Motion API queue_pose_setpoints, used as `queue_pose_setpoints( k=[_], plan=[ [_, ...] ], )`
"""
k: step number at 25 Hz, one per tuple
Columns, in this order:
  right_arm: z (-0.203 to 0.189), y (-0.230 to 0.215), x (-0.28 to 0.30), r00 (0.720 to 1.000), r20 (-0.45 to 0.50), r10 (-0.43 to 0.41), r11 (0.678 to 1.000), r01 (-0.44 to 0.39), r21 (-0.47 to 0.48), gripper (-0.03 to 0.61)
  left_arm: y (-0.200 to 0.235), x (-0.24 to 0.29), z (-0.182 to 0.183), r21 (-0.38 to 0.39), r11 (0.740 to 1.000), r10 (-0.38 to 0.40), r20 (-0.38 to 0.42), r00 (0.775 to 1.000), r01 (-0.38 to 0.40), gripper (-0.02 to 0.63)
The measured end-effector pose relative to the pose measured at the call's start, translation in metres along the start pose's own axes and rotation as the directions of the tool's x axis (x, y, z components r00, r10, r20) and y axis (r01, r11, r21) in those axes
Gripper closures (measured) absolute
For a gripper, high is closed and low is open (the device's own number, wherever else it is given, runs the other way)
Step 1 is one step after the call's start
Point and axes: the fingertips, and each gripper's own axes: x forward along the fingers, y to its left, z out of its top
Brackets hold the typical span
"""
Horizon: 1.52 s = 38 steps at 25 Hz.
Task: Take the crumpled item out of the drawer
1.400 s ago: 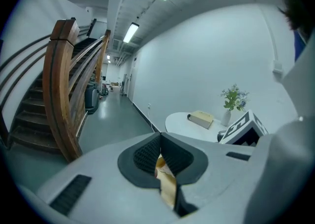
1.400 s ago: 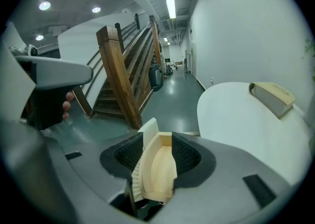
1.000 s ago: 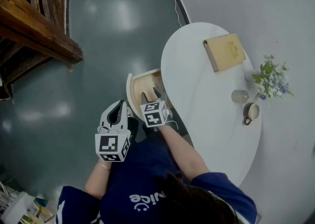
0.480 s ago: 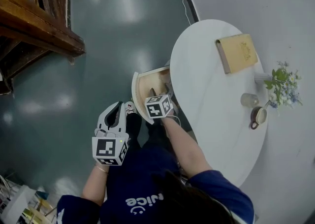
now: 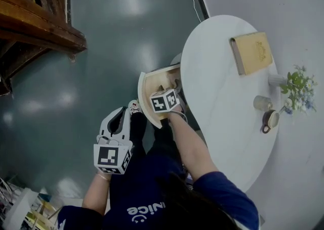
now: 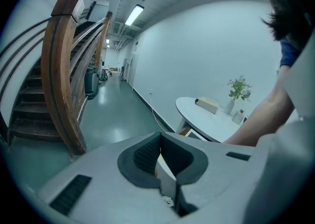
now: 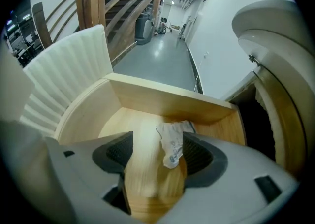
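The curved wooden drawer (image 5: 142, 90) stands pulled out from under the white oval table (image 5: 217, 97). A crumpled whitish wad (image 7: 172, 143) lies on the drawer's floor near its back wall (image 7: 162, 97). My right gripper (image 5: 171, 86) reaches down into the drawer. Its jaws are opening, and the wad sits between them (image 7: 156, 153), close to the right pad (image 7: 198, 155), with a wide gap to the left pad. In the head view the wad is hidden. My left gripper (image 5: 123, 108) hangs shut over the floor, left of the drawer, holding nothing (image 6: 159, 142).
On the table lie a tan book (image 5: 251, 52), a vase of flowers (image 5: 296, 85), a small cup (image 5: 261, 103) and a mug (image 5: 272, 119). A wooden staircase (image 5: 35, 27) stands at the far left across the grey-green floor. The drawer's ribbed white front (image 7: 69, 70) rises on the left.
My right gripper has gone further over and into the drawer. The left gripper has stayed beside it, a little lower in the head view.
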Motion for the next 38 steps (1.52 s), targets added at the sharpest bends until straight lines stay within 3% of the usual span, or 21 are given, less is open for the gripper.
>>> queue_pose_setpoints(
  k=[19, 26, 30, 38],
  plan=[
    [-0.018, -0.024, 0.054, 0.989, -0.103, -0.109, 0.993, 0.103, -0.065, 0.242, 0.026, 0.029, -0.040, -0.026, 1.000, 0.004, -0.063, 0.998, -0.006, 0.609],
    [-0.020, -0.005, 0.056, 0.994, -0.106, -0.020, 1.000, 0.020, 0.003, 0.424, 0.034, 0.028, -0.046, -0.052, 0.998, 0.023, -0.073, 0.997, -0.026, 0.609],
    [-0.019, -0.003, 0.057, 0.994, -0.104, -0.025, 1.000, 0.026, 0.005, 0.489, 0.037, 0.028, -0.046, -0.052, 0.998, 0.028, -0.072, 0.997, -0.032, 0.609],
    [-0.015, -0.007, 0.057, 0.995, -0.091, -0.027, 0.999, 0.026, -0.020, 0.518, 0.039, 0.027, -0.052, -0.049, 0.998, 0.034, -0.091, 0.995, -0.038, 0.609]
  ],
)
